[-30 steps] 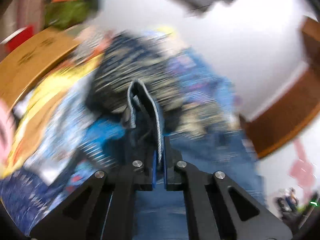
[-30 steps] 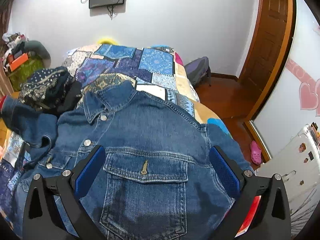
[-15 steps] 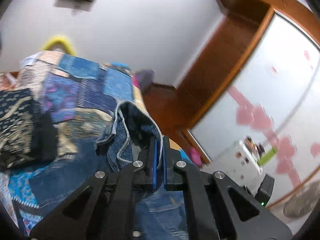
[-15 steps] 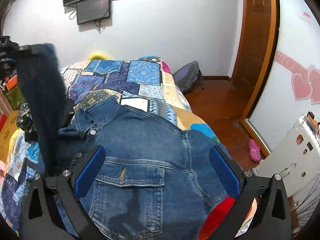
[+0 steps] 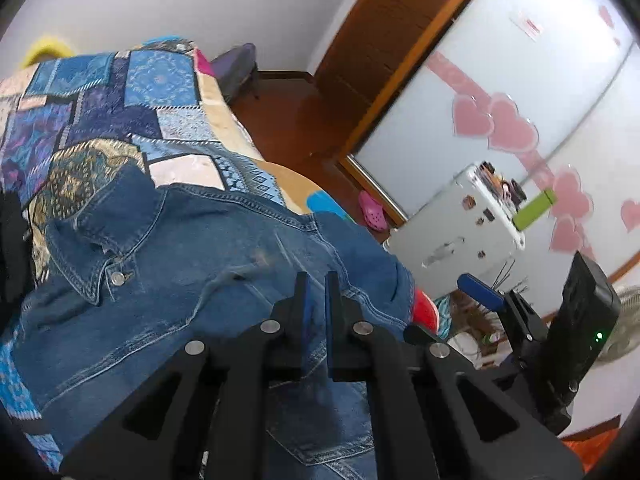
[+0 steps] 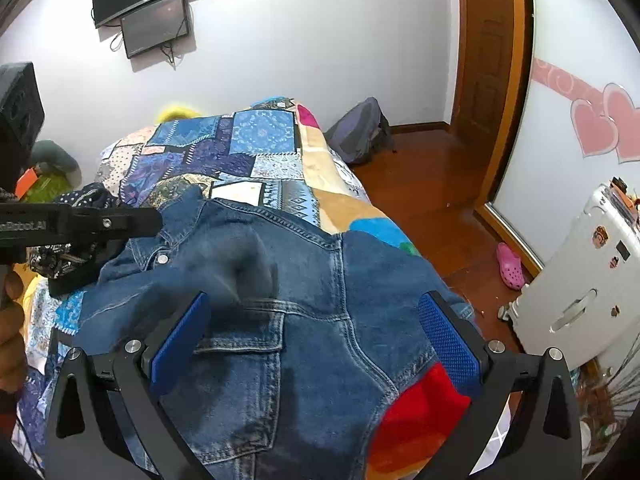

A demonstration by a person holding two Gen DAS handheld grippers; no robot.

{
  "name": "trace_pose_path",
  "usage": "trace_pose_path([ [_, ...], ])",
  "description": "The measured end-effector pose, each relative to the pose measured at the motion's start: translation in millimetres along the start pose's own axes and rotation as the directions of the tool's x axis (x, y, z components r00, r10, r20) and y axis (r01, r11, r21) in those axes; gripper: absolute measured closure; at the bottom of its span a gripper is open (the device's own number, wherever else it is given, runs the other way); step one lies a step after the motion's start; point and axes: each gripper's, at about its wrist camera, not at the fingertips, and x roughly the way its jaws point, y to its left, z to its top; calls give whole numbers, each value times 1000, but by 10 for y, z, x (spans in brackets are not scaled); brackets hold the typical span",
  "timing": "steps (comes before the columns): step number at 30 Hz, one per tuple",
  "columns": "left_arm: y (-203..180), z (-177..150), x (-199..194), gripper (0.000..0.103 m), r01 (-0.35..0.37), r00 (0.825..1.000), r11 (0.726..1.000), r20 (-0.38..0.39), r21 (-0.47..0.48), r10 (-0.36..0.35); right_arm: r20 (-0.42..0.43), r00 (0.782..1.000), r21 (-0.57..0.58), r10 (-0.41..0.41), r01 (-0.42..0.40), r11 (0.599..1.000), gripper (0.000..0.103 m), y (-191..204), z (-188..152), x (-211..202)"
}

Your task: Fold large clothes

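Observation:
A blue denim jacket lies front up on the patchwork bed, collar toward the far end; it also shows in the left wrist view. A sleeve lies folded across its chest, blurred. My left gripper hovers over the jacket's right shoulder, its jaws a narrow gap apart with nothing between them. My right gripper is wide open and empty, above the chest pocket. The left gripper's body shows at the left of the right wrist view.
The patchwork quilt covers the bed. A dark patterned garment lies left of the collar. A red cloth lies under the jacket's near right edge. A white case, a pink shoe and a backpack are on the floor.
My left gripper carried the sleeve from the left across the jacket and let it go; the sleeve now lies on the chest. The right gripper stayed open, shifting slightly.

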Motion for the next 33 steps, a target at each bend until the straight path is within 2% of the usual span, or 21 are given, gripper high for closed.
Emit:
trace_pose_path([
  [2,-30,0,-70,81,-34,999,999,21,20,34,-3,1000,2,-2,2,1000,0,-25,-3,4],
  [3,-36,2,-117,65,-55,998,998,35,23,54,-3,1000,5,-2,2,1000,0,-41,0,6],
  [4,-20,-6,-172,55,-84,995,996,60,22,83,-3,1000,10,0,0,1000,0,-59,6,5],
  [6,56,-32,-283,48,-150,983,989,105,12,148,-5,1000,22,3,-3,1000,0,-101,20,6],
  [8,176,-50,-363,46,-227,966,974,126,-11,227,-5,1000,46,0,0,999,0,-175,42,14],
  [9,269,-70,-405,46,-280,950,960,137,-28,281,-5,1000,55,-5,5,998,0,-213,51,17],
  [13,520,-176,-457,44,-414,898,909,140,-55,417,-7,999,102,-35,36,994,0,-431,96,11],
  [14,577,-217,-449,44,-442,886,896,133,-54,445,-7,999,113,-39,39,993,0,-477,103,11],
  [17,698,-337,-387,44,-484,867,874,107,-47,486,-21,998,165,-61,64,984,0,-703,110,23],
  [19,767,-414,-328,43,-487,868,872,84,-51,489,-38,996,202,-81,87,975,0,-859,93,41],
  [23,845,-552,-93,40,-437,898,896,20,-81,440,-92,992,293,-83,107,950,0,-1184,-18,110],
  [27,795,-625,225,40,-393,920,917,-48,-76,390,-152,988,395,-3,64,917,0,-1431,-185,235],
  [31,638,-632,471,40,-361,930,932,-86,-44,357,-199,975,497,99,13,868,0,-1614,-367,417],
  [33,573,-615,536,38,-340,938,939,-83,-44,336,-220,964,549,152,-7,836,7,-1705,-445,534],
])
